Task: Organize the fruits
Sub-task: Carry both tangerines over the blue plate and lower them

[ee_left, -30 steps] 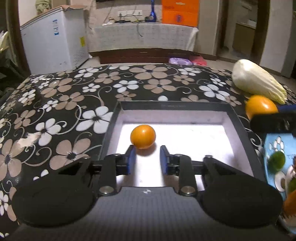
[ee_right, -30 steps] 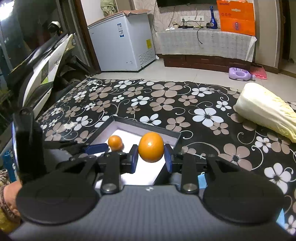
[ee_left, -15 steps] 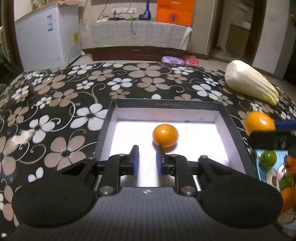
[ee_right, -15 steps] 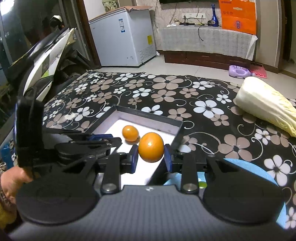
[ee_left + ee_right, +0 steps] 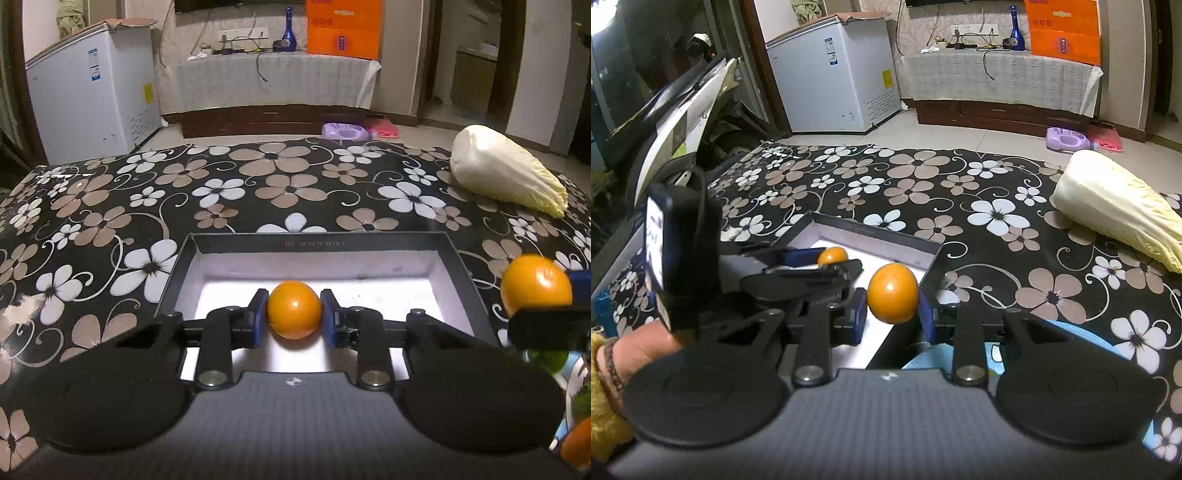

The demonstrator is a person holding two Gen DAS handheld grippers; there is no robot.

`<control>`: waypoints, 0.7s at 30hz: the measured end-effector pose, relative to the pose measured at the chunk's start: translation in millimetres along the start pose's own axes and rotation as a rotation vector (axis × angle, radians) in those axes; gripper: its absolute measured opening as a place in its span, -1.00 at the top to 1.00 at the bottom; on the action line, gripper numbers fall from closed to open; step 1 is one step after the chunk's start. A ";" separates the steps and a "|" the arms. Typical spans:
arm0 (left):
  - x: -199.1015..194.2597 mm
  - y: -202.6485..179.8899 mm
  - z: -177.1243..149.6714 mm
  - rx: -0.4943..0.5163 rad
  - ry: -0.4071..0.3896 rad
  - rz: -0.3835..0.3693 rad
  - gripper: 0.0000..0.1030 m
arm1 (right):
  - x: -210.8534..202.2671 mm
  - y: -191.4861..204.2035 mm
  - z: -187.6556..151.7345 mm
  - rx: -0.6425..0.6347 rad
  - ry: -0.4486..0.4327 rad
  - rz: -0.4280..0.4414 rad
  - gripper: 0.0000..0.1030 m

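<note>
Inside box point(image 5: 310, 244) wall — faint, unreadable print.

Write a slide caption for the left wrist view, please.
Left gripper pinches an orange over a shallow box on a flowered cloth.

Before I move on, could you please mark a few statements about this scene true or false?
1. The right tongs hold an orange. True.
2. The cabbage lies inside the black box. False; it lies on the flowered cloth, apart from the box.
3. The left tongs are empty. False; a second orange sits between their pads, the jaws having just opened slightly.
4. The box floor is white. True.
</note>
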State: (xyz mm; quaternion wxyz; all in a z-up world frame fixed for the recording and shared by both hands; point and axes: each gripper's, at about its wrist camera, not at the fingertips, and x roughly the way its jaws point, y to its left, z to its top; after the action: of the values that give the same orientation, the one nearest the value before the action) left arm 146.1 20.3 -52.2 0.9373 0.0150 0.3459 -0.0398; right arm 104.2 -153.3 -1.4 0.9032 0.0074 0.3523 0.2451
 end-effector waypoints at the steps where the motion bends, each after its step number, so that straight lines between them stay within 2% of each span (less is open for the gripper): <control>1: -0.1 -1.4 -0.4 0.003 -0.002 0.006 0.33 | 0.6 0.4 -0.3 -0.003 0.002 -0.001 0.36; 6: -8.7 0.3 -1.7 -0.030 0.017 -0.010 0.33 | -2.2 3.0 -2.8 -0.010 0.002 -0.003 0.35; 21: -93.0 -2.4 -22.7 -0.067 -0.026 -0.015 0.33 | -37.2 23.0 -22.0 0.020 -0.050 -0.006 0.35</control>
State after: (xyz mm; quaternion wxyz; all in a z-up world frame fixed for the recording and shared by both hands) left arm 60.8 25.2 -9.1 0.9414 -0.0196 0.3347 -0.0355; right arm 56.5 -153.3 9.9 0.9123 0.0213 0.3321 0.2387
